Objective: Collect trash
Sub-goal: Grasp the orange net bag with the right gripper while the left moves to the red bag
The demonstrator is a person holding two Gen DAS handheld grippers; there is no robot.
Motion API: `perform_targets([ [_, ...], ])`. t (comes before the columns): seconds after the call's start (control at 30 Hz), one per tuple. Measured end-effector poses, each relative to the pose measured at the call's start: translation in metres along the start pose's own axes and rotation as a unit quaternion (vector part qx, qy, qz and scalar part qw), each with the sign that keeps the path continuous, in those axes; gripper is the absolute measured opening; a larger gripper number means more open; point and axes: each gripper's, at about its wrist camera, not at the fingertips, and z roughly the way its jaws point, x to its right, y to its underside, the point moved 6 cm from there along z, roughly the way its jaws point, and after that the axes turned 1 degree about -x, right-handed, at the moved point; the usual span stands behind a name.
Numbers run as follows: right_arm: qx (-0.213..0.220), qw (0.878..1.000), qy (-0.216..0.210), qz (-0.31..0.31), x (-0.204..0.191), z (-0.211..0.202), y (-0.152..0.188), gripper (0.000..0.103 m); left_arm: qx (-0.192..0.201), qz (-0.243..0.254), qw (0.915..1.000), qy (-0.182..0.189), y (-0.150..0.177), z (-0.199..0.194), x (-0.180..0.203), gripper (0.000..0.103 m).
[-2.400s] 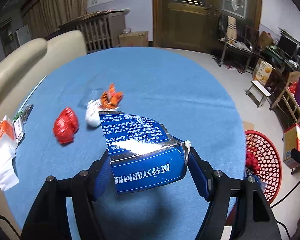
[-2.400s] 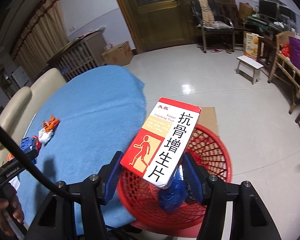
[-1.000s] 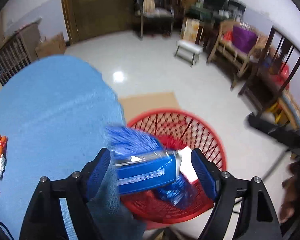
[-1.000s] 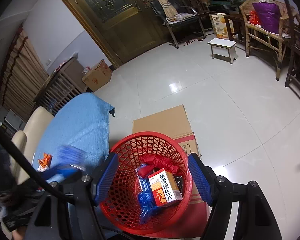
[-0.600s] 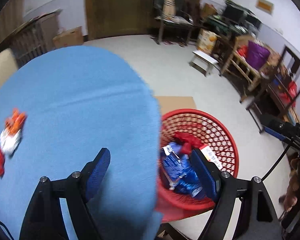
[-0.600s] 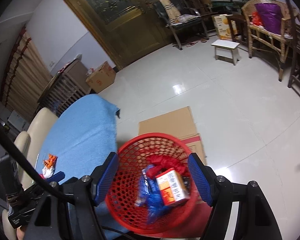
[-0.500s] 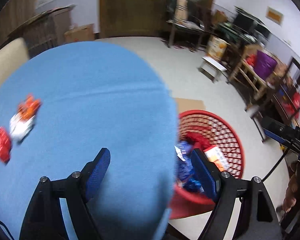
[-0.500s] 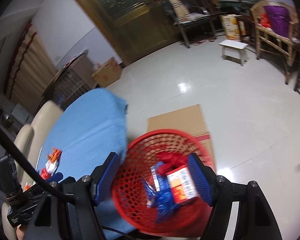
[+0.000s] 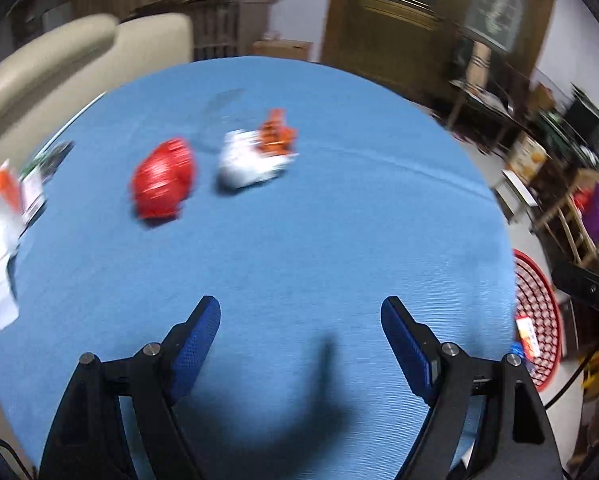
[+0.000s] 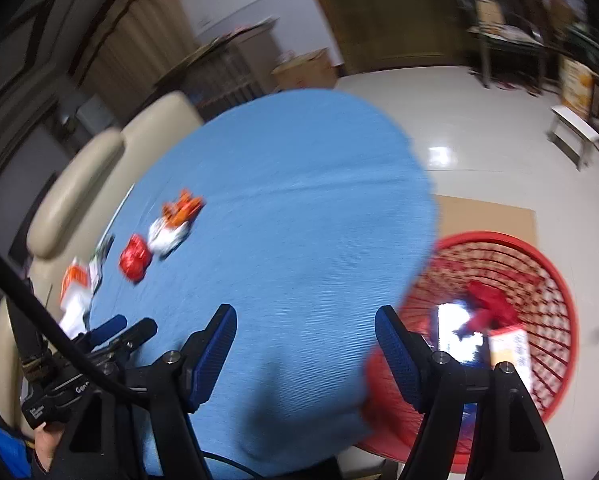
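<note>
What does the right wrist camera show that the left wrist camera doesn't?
Only the right wrist view looks into the red basket, showing a red bag and a box inside, plus the left gripper. Only the left wrist view shows the right gripper's black body at the frame edge. Both share the blue tablecloth, a red wrapper and white-orange wrapper.

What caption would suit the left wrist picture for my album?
Empty left claw open above a blue tablecloth, facing a red wrapper and a white-and-orange wrapper.
</note>
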Motion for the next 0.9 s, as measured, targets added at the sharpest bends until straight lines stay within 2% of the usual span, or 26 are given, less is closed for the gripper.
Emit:
perform_targets([
  [0.17, -0.026, 0.998, -0.027, -0.042, -0.053, 0.035, -0.006, 0.075, 0.004, -0.044, 0.9989, -0.016, 0.004, 0.000, -0.050, 0.083],
  [0.3, -0.042, 0.996, -0.058, -0.049, -0.093, 0.066, -0.023, 0.075, 0.009, -0.071, 0.9972, -0.022, 0.004, 0.000, -0.077, 0.083],
  [0.43, -0.062, 0.993, -0.095, -0.030, -0.123, 0.101, -0.050, 0.075, 0.010, -0.089, 0.9957, -0.023, 0.003, 0.003, -0.090, 0.083],
  [0.57, -0.092, 0.987, -0.129, 0.001, -0.153, 0.152, -0.082, 0.075, 0.012, -0.092, 0.9953, -0.028, 0.000, 0.002, -0.099, 0.083],
  [0.7, -0.114, 0.986, -0.122, 0.021, -0.164, 0.196, -0.106, 0.073, 0.017, -0.094, 0.9949, -0.032, -0.011, 0.003, -0.107, 0.083],
  [0.77, -0.128, 0.984, -0.121, 0.028, -0.169, 0.215, -0.112, 0.065, 0.019, -0.091, 0.9951, -0.035, -0.018, 0.004, -0.108, 0.083],
  [0.87, -0.150, 0.983, -0.099, 0.032, -0.171, 0.241, -0.116, 0.062, 0.022, -0.086, 0.9953, -0.037, -0.030, 0.008, -0.109, 0.083],
  [0.9, -0.155, 0.983, -0.096, 0.036, -0.169, 0.246, -0.116, 0.057, 0.025, -0.084, 0.9955, -0.037, -0.035, 0.009, -0.109, 0.083],
])
